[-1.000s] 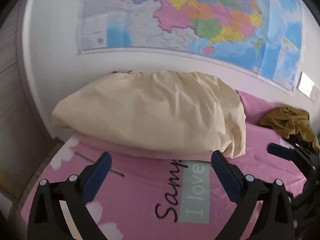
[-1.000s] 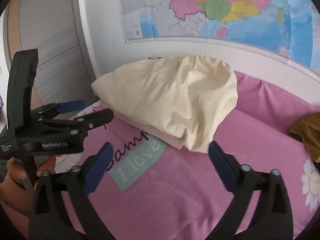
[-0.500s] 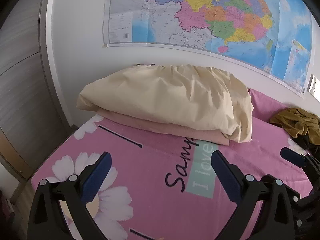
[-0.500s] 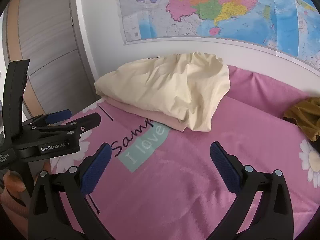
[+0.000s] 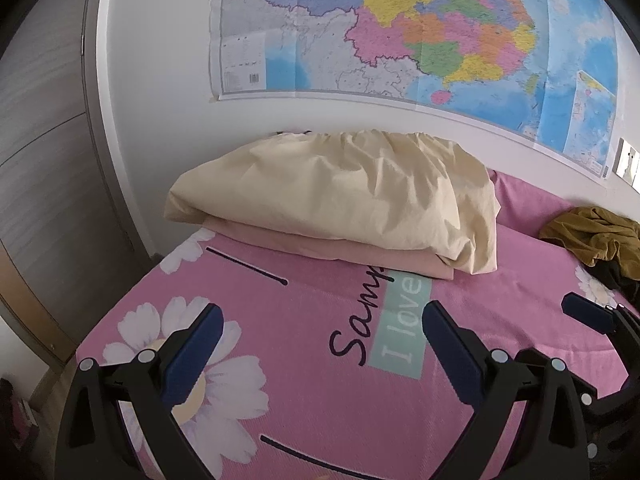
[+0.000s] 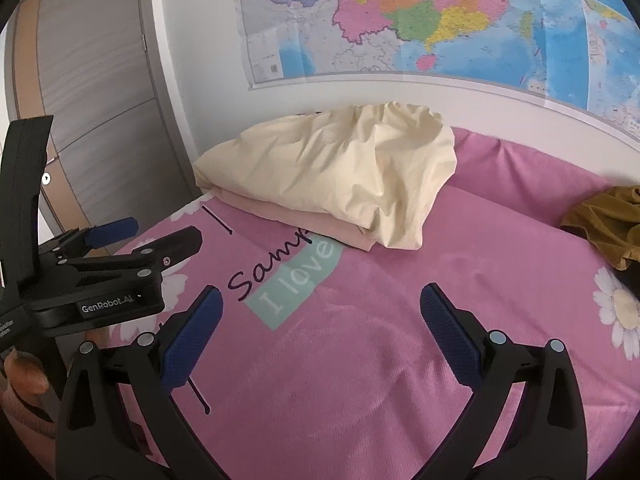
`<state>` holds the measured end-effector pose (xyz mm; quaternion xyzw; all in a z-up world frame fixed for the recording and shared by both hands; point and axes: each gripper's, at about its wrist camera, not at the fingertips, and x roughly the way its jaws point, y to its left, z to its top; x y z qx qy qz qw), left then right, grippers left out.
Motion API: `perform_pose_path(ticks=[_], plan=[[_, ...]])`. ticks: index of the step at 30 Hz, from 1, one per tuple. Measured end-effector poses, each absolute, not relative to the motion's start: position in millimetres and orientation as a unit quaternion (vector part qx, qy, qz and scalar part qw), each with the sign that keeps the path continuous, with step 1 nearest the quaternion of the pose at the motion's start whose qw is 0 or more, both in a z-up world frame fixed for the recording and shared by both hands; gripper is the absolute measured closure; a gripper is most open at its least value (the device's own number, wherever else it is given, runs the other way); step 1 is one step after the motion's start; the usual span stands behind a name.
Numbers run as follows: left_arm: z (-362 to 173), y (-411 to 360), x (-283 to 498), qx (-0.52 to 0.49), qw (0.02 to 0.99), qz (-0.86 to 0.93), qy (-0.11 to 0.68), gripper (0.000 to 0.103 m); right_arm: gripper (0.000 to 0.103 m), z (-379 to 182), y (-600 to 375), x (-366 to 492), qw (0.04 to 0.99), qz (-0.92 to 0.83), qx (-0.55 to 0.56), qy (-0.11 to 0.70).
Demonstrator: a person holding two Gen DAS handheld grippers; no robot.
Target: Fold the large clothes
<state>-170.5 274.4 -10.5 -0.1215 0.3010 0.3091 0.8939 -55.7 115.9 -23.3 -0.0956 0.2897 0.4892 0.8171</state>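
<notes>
Where it lies crumpled, mustard garment (image 5: 592,236), far from gaping tongs (image 5: 320,344).

White wall (image 5: 160,100), colourful map (image 5: 420,32) pinned above pink-sheeted bed (image 5: 320,360); grey wardrobe (image 6: 100,100) beside.

My right gripper (image 6: 320,320) hangs over the pink bedsheet (image 6: 380,340), blue pads spread wide with nothing between them. At ten o'clock the left gripper (image 6: 120,240) sits just above the sheet's edge, its opening hard for me to judge. At twelve o'clock a cream pillow (image 6: 340,168) lies on a folded peach cloth (image 6: 304,220). At three o'clock a mustard garment (image 6: 604,220) lies crumpled. A map (image 6: 440,16) covers the wall.
</notes>
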Motion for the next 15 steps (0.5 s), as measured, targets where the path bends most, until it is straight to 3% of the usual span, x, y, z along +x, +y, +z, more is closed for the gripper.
perform_pose_path(ticks=[15], plan=[[-8.3, 271.8, -171.7, -0.114, 0.890, 0.324, 0.299, 0.006, 0.005, -19.9, 112.4, -56.8, 0.822, 0.489, -0.089, 0.280]])
